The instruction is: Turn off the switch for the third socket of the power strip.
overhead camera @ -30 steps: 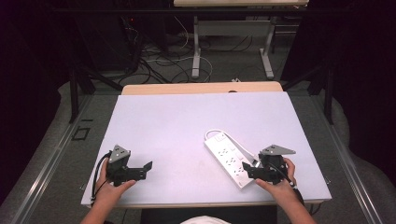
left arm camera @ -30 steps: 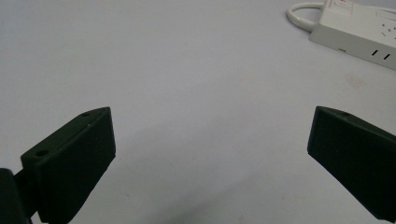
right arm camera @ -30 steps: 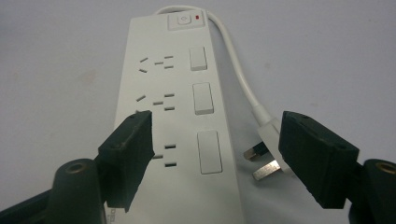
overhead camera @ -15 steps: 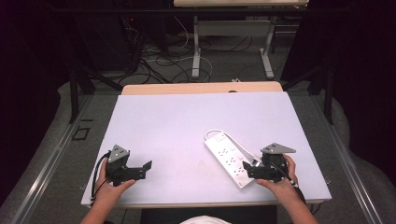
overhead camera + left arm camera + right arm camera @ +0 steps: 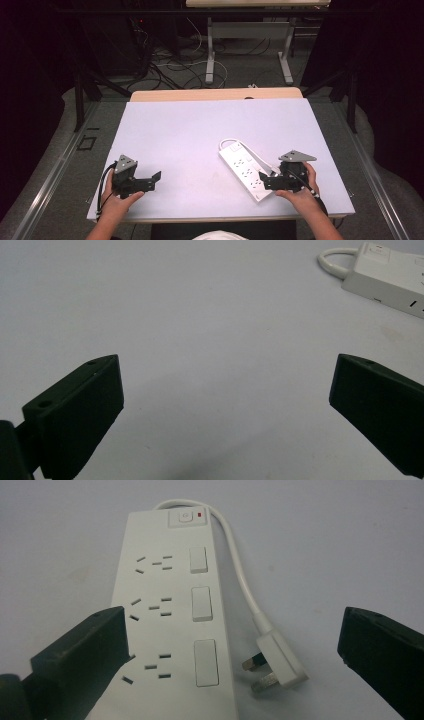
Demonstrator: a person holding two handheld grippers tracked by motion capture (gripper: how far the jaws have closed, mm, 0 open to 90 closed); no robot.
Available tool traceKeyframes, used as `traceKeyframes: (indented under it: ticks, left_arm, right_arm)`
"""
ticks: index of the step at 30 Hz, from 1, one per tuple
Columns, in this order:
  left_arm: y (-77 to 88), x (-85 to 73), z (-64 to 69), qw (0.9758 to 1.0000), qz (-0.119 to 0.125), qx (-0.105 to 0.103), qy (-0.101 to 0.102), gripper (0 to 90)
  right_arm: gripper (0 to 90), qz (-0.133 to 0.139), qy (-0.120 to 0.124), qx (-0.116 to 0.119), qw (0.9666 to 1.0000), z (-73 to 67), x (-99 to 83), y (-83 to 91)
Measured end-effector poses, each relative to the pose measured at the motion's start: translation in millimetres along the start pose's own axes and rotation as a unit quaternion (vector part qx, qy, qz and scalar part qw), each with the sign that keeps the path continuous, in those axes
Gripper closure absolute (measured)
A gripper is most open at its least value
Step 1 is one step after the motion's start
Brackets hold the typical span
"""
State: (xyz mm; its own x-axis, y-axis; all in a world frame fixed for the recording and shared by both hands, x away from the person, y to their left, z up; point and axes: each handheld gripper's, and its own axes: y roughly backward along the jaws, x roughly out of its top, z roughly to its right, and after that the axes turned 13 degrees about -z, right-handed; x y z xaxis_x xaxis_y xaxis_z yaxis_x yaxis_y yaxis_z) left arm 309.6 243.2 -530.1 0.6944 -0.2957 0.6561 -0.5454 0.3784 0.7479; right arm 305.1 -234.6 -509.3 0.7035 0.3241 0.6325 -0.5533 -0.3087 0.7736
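High view: a white power strip [image 5: 245,169] lies slanted on the pale desk [image 5: 200,135] at about 4 o'clock from the desk's middle. The right claw [image 5: 265,180] sits at its near end, jaws spread. The left claw [image 5: 156,179] rests at about 8 o'clock, well apart from the strip.

Left gripper view: both jaws stand wide apart over bare desk; the strip's end lies at 1 o'clock.

Right gripper view: jaws released, flanking the strip; its cord [image 5: 240,575] loops to the plug [image 5: 277,665] at 5 o'clock.
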Motion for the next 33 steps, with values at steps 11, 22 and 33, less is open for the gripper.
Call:
traceKeyframes:
  ticks: [11, 22, 33]
  left_arm:
    - [0.2, -2.0, -2.4, 0.9999, 0.005, 0.007, 0.010, 1.0]
    - [2.4, -3.8, -6.2, 0.9998, 0.002, 0.008, 0.018, 1.0]
    - [4.1, -4.7, -10.5, 0.9998, -0.002, 0.009, 0.017, 1.0]
  right_arm:
    - [0.0, 0.000, 0.012, -0.002, 0.9999, -0.9, 19.0, -2.6]
    - [0.0, 0.008, 0.014, -0.003, 0.9999, 5.4, 40.7, -3.4]
    - [0.0, 0.013, -0.010, -0.017, 0.9997, 25.5, 44.8, -6.2]
